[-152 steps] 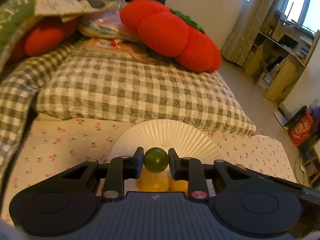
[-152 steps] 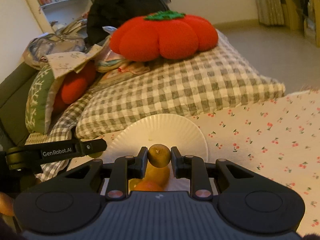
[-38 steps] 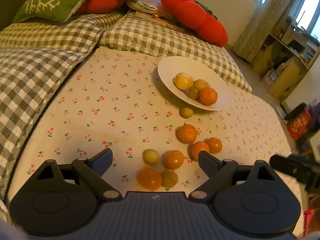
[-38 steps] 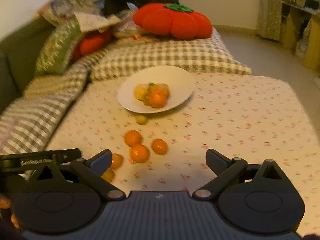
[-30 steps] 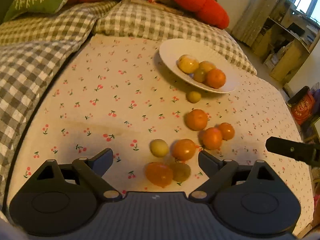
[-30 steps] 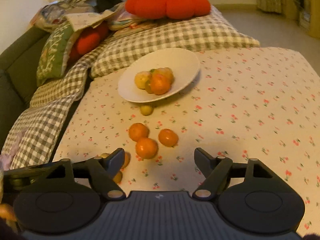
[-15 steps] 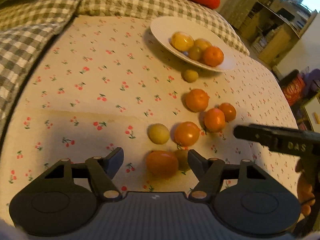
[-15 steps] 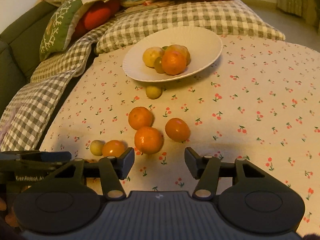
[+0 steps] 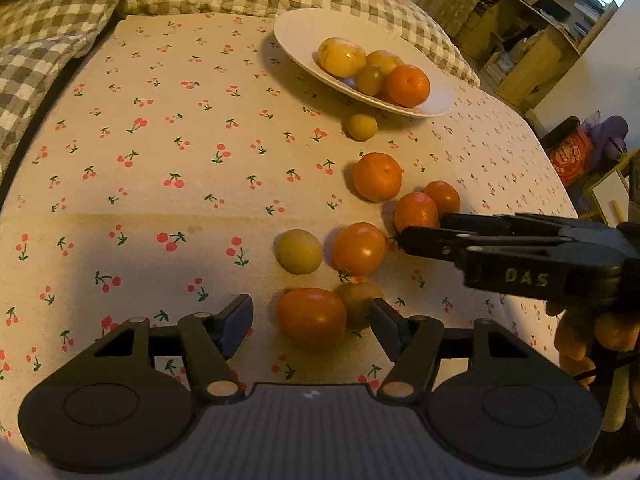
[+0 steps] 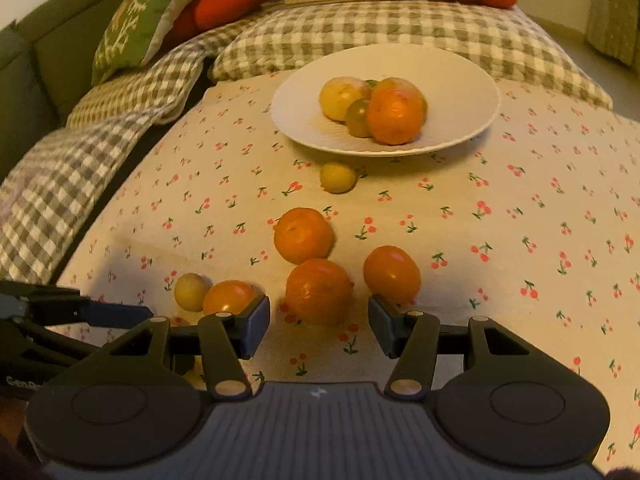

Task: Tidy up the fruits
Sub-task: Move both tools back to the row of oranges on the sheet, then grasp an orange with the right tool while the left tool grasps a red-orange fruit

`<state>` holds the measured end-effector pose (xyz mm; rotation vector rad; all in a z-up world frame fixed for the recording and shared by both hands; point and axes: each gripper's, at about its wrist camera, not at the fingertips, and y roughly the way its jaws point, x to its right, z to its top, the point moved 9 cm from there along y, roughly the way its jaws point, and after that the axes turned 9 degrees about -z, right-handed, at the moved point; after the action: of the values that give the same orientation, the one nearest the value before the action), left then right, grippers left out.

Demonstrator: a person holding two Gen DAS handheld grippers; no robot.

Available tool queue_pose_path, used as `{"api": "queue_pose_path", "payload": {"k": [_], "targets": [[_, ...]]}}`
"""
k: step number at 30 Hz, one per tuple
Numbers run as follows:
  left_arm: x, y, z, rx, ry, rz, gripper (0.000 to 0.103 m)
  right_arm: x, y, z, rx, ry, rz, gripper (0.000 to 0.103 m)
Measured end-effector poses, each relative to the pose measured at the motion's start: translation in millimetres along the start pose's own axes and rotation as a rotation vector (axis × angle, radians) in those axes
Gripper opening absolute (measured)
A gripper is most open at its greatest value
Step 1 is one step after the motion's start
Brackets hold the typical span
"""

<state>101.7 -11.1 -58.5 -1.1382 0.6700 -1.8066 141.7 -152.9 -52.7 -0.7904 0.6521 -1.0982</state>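
Observation:
A white plate [image 9: 296, 46] [image 10: 460, 80] on the cherry-print sheet holds several fruits, among them an orange [image 9: 407, 85] [image 10: 394, 114]. Several loose fruits lie in front of it. My left gripper [image 9: 312, 320] is open, its jaws on either side of an orange-red fruit [image 9: 311, 317] with a brownish fruit [image 9: 360, 308] touching it. My right gripper [image 10: 319, 324] is open, just short of a mandarin [image 10: 318, 291] [image 9: 414, 211]; it also shows in the left wrist view [image 9: 424, 236]. A small yellow fruit [image 9: 361, 127] [image 10: 338, 177] lies by the plate.
Other loose fruits: a mandarin [image 10: 304, 235], an orange-red fruit [image 10: 392, 273], another [image 10: 229, 297] and a pale yellow one [image 10: 191, 291]. Checked pillows [image 10: 360, 36] lie behind the plate. The bed edge drops off at right [image 9: 552, 184].
Both grippers have moved down and forward toward the loose fruits and have narrowed somewhat. The left jaws now flank the orange-red fruit; the right reaches the mandarin.

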Motion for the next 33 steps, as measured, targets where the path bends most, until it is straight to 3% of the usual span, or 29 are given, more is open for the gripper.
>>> {"api": "queue_pose_path", "payload": {"k": [6, 12, 16, 23, 29, 33], "targets": [[6.4, 1.2, -2.4, -0.029, 0.010, -0.054, 0.060, -8.2, 6.3, 5.0, 0.022, -0.057, -0.011, 0.051], [7.5, 5.1, -2.2, -0.034, 0.022, -0.050, 0.060, -18.1, 18.1, 4.0, 0.029, -0.144, -0.049, 0.046], [8.2, 6.9, -1.8, -0.032, 0.055, -0.033, 0.060, -16.9, 17.8, 6.0, 0.038, -0.158, -0.065, 0.035], [9.0, 9.3, -1.0, -0.030, 0.097, -0.016, 0.060, -18.0, 16.8, 6.4, 0.039, -0.138, -0.055, 0.034], [7.9, 8.7, -0.8, -0.029, 0.117, -0.007, 0.054, -15.1, 13.2, 10.1, 0.045, -0.100, -0.051, 0.034], [2.9, 6.0, 0.2, -0.024, 0.099, -0.017, 0.043, -11.0, 12.6, 10.7, 0.038, -0.057, -0.040, 0.034]]}}
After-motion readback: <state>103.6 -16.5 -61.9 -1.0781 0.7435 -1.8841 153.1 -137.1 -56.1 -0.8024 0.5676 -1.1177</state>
